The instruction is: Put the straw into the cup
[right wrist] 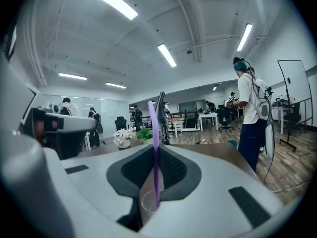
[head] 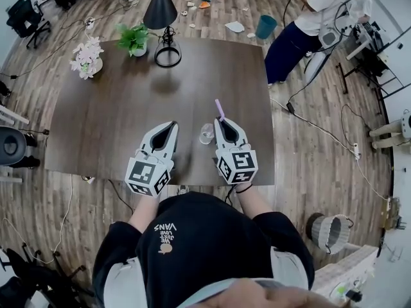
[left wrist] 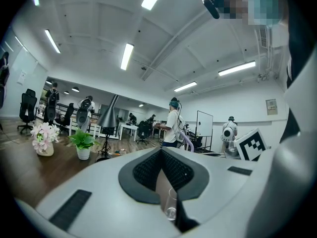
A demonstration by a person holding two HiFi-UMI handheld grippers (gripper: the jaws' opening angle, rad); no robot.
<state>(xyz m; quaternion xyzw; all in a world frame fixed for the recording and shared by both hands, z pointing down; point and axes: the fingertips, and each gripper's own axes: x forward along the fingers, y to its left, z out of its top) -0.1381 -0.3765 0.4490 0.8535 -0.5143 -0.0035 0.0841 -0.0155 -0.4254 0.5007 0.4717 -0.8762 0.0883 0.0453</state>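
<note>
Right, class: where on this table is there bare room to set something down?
Free: the middle of the table, between flower vase, plant and lamp at the back and the cup in front. Crowded: the near edge, where that cup stands between left gripper and right gripper, which holds the straw.

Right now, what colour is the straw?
Purple; the right gripper view shows the straw best.

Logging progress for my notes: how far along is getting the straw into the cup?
Done: the right claw grips the purple straw. In hand: the straw's lower end sits over the clear cup on the table; whether it is inside is unclear. Remaining: seat it and release. The left claw is shut, empty.
</note>
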